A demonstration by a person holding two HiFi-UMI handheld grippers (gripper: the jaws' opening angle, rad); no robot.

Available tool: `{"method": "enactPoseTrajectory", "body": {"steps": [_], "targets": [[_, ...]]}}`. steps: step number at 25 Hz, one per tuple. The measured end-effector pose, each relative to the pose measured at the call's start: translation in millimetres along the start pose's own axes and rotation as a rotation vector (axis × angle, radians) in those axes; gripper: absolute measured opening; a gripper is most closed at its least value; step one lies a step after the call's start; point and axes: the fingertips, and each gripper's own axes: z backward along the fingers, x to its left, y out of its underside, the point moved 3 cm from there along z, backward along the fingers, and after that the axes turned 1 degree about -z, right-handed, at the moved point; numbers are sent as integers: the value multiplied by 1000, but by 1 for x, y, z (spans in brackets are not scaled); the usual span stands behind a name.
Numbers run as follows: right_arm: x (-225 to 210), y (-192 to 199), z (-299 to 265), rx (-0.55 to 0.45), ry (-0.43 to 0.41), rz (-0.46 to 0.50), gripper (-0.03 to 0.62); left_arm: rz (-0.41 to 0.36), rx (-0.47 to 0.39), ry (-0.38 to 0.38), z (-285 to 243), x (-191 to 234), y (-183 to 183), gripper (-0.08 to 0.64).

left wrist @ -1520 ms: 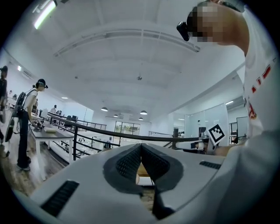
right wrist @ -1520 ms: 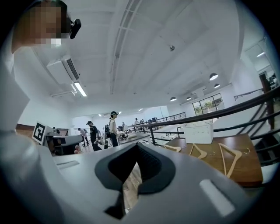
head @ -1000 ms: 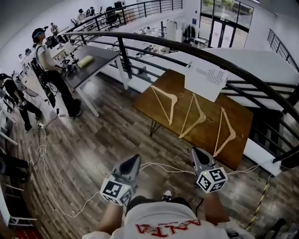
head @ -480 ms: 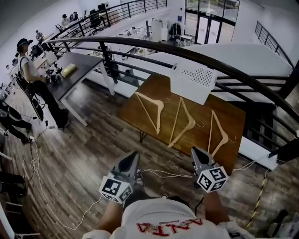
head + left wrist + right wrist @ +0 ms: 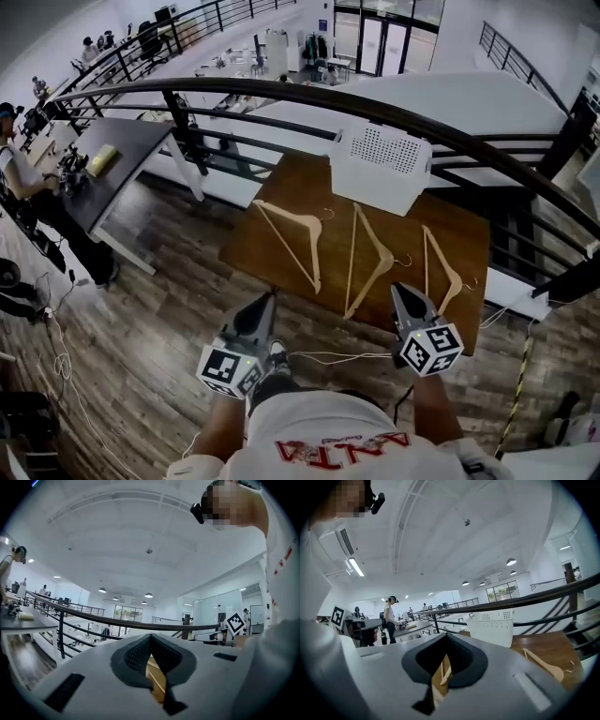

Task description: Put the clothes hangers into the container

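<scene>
While left gripper (image 5: 262, 302) and right gripper (image 5: 403, 292) hung short of the surface (image 5: 251, 255), jaws were clenched, empty. Approach step; next move needed them opened over a wooden hanger (image 5: 377, 239).

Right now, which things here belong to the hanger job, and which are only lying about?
For the job: left hanger, middle hanger and right hanger, all flat on the table; white container at its far edge.
Lying about: grey desk, floor cable, railing.
</scene>
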Motion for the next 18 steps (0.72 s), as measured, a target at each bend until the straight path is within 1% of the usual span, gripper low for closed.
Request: {"method": "enactPoseTrajectory", "body": {"steps": [5,10,12,14,18], "targets": [[20,-9,-68,31,53,1,-2,-7,23,53,-29,70,-8,9],[39,-25,-131,19,100,6,-2,62,28,90,-49,148,-11,9],[46,-34,-148,0,117,11,-2,71,36,101,-53,173,-13,9],[48,-40,-160,-7,126,15,-2,72,42,104,-58,191,-13,9],[43,-37,-175,24,165,29,-2,78,43,104,-71,209,-11,9]]}}
